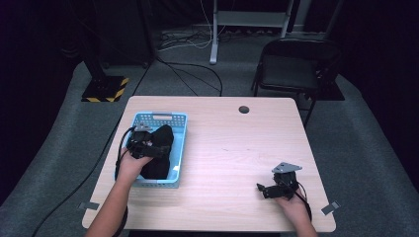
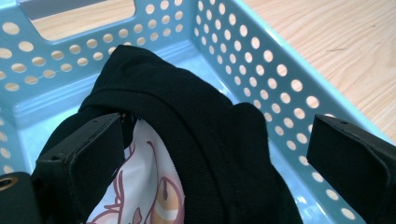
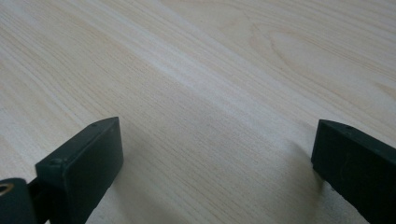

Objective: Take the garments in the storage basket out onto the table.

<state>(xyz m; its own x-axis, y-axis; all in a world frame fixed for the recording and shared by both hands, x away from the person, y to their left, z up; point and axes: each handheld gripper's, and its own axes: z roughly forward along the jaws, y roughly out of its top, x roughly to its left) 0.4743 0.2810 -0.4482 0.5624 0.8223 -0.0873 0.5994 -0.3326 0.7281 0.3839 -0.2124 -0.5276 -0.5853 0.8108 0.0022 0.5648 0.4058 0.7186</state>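
A black garment (image 1: 160,150) with a pale printed picture (image 2: 149,186) lies bundled in a light blue perforated basket (image 1: 180,148) at the table's left. My left gripper (image 1: 157,148) hovers over the basket, open, its jaws wide apart on either side of the black cloth (image 2: 210,135) without clamping it. My right gripper (image 1: 262,190) rests low over the bare wooden table (image 3: 210,93) near the front right edge, open with nothing between its jaws.
The basket wall (image 2: 261,60) rises close to the left gripper's right jaw. A cable hole (image 1: 243,109) sits at the table's far edge. A black folding chair (image 1: 294,66) stands beyond the table's far right corner.
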